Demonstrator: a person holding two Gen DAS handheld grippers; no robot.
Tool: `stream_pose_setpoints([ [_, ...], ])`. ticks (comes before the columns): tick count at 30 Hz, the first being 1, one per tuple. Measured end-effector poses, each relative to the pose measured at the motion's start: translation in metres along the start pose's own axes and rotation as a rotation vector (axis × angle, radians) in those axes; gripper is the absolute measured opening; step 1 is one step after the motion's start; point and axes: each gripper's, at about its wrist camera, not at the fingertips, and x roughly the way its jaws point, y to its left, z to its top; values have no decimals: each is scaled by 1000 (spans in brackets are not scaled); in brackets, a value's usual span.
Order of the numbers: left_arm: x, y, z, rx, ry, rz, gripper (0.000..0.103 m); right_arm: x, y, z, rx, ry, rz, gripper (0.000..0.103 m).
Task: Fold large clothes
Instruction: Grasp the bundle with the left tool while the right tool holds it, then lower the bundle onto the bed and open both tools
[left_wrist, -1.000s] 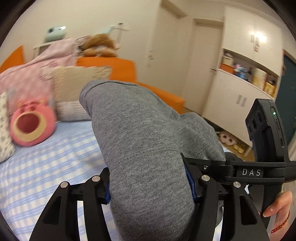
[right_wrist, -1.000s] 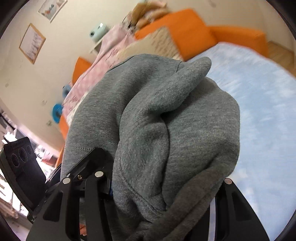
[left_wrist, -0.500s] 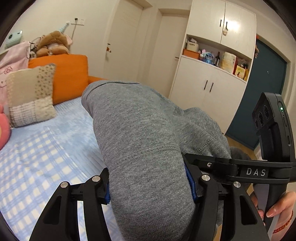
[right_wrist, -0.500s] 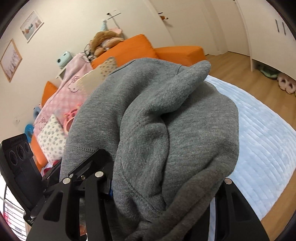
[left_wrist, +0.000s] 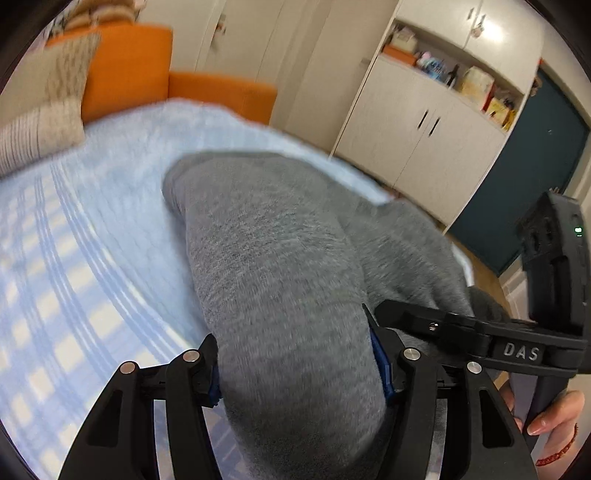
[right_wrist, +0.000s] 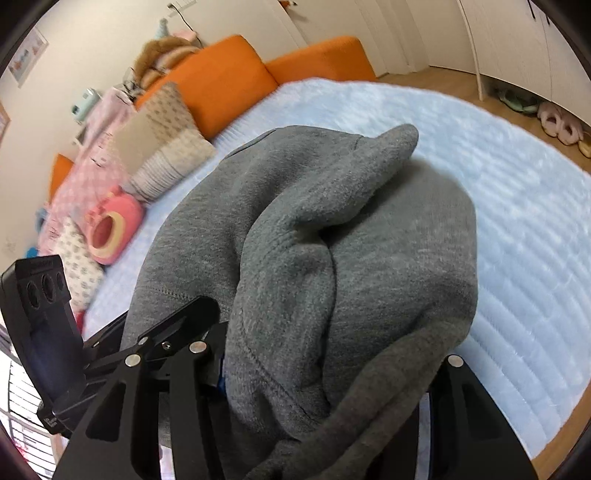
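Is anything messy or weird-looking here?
Only the gray garment: it is bunched in a lumpy wad, not flat, clamped by the right hand-held gripper and the left hand-held gripper above the blue bed cover. Nothing looks spilled or broken.

The left claw (left_wrist: 299, 373) is clamped on a thick roll of grey garment (left_wrist: 280, 280), which bulges up between its black fingers (left_wrist: 188, 391). The right claw (right_wrist: 325, 373) grips a bunched mass of the same garment, its fingers (right_wrist: 192, 373) partly covered by cloth. In the left wrist view, the right claw's handle stands at the right edge, held by the person's right hand (left_wrist: 550, 417), fingertips wrapped round it.
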Motion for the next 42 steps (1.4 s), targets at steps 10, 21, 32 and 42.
stream_pose_setpoints([
  [10,8,34,-20,-115,8,-44,89,-3,-35,-9,103,41,55,87],
  [21,-97,1,64,-68,-182,-50,94,-123,-3,27,2,-189,27,88],
  [32,25,9,56,-102,-11,160,94,-28,-17,20,-4,-22,-39,22],
  [42,42,-2,50,-27,-19,246,94,1,-33,16,10,0,-61,22],
])
